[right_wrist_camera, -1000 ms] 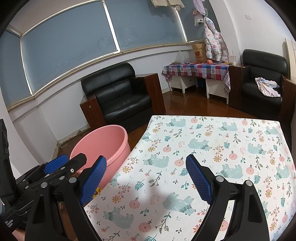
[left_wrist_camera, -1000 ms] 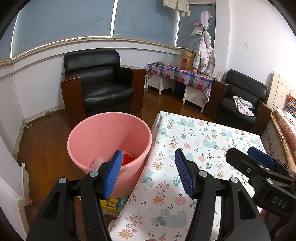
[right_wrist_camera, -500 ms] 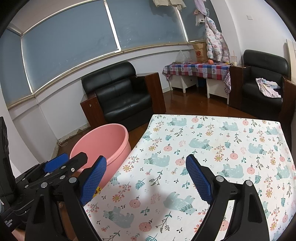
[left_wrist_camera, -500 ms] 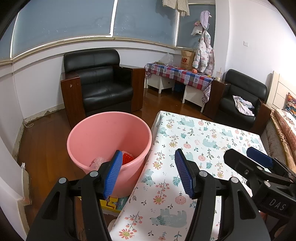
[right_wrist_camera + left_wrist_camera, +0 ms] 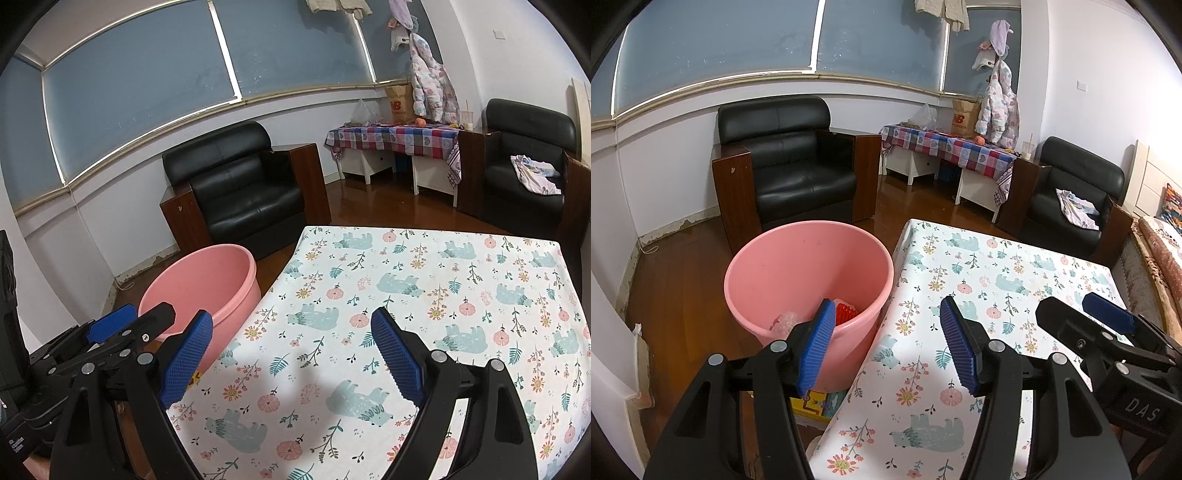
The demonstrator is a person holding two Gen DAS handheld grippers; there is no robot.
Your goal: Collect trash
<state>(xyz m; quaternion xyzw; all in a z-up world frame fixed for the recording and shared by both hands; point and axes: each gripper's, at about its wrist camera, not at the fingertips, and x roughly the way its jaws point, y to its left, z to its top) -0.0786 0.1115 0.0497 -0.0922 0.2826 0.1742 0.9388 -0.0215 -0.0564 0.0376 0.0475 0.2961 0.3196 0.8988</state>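
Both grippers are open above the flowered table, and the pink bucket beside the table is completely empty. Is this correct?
Not quite. The pink bucket is not empty: the left wrist view shows a red item and a pale crumpled piece at its bottom. The left gripper and right gripper are indeed open.

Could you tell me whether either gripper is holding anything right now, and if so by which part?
Nothing is held: the left gripper and right gripper are both open and empty.
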